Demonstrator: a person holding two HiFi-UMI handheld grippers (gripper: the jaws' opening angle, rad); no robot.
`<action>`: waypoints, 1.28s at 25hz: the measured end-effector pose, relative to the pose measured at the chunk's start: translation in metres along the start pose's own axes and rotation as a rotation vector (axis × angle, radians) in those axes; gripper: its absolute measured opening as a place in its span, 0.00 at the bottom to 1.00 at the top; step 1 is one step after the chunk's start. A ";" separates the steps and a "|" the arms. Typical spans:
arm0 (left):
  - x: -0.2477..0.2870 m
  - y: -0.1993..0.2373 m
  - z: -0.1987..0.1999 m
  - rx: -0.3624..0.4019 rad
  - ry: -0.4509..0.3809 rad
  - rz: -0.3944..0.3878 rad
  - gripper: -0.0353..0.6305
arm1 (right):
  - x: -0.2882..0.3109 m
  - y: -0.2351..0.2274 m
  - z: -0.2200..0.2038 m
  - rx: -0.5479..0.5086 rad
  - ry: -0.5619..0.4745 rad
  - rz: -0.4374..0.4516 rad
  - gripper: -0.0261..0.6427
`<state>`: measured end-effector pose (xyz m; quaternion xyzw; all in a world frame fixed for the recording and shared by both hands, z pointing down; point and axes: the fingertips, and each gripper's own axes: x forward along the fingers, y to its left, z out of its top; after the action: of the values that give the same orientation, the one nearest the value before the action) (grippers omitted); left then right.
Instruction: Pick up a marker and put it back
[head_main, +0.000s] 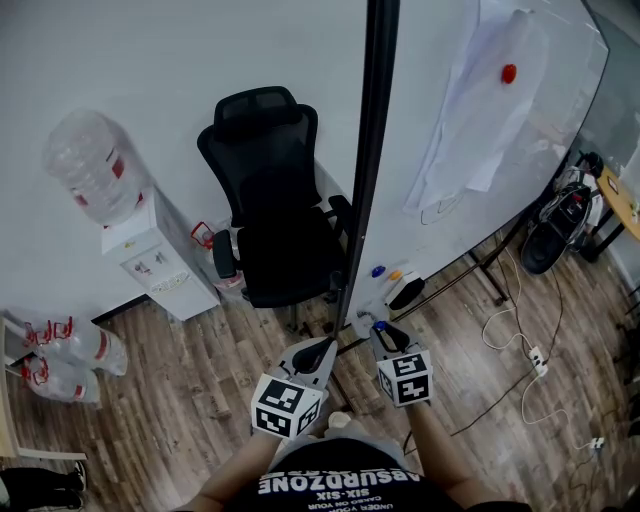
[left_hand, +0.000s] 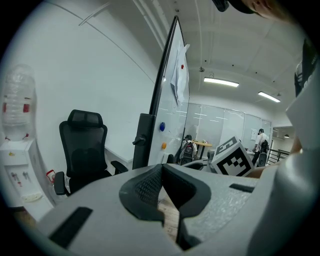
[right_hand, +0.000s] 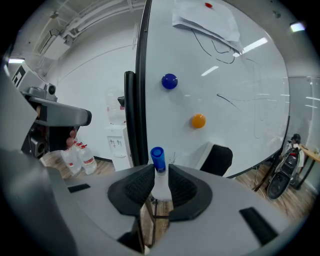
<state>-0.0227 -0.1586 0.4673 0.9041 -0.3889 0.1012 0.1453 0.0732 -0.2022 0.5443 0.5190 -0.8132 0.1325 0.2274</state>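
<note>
Largest of all, a whiteboard (head_main: 500, 180) on a dark stand, slanting across the right of the head view, with faint pen lines on it. Left of it, a black mesh office chair (head_main: 268, 205) against the white wall. Further left, a white water dispenser (head_main: 158, 262) topped by an upturned clear bottle (head_main: 92, 168); red label there too small to read. High on the board, loose paper sheets (head_main: 478, 110) under a red magnet (head_main: 509, 73). At the board's far end, a dark backpack (head_main: 560, 222) on the wood floor. Near the dispenser, a cluster of red-topped water bottles (head_main: 62, 355). At the bottom edge, a black shirt (head_main: 335, 485) lettered "ABSURDZONE" over "SIX-SIX", upside down in that view.

On the left gripper (left_hand: 162, 176), jaws pressed together with nothing between. On the right gripper (right_hand: 160, 182), jaws part-way apart and clamped on the white barrel of a marker (right_hand: 158, 167), blue cap clear of the pads, held in the air before the board's lower part. Just beyond, a black eraser (right_hand: 216, 160). Above, a blue magnet (right_hand: 169, 81) and an orange magnet (right_hand: 198, 120).
</note>
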 end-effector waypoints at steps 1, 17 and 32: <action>0.000 0.000 0.000 0.001 0.001 -0.001 0.06 | 0.000 0.001 -0.001 0.000 0.002 0.000 0.15; -0.007 -0.012 -0.004 0.004 0.002 -0.013 0.06 | -0.018 0.010 -0.009 0.047 0.001 0.018 0.15; -0.006 -0.026 -0.006 0.002 0.003 -0.040 0.06 | -0.051 0.024 0.008 0.105 -0.071 0.057 0.08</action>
<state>-0.0080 -0.1350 0.4668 0.9116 -0.3706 0.1001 0.1468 0.0676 -0.1558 0.5123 0.5111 -0.8273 0.1629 0.1667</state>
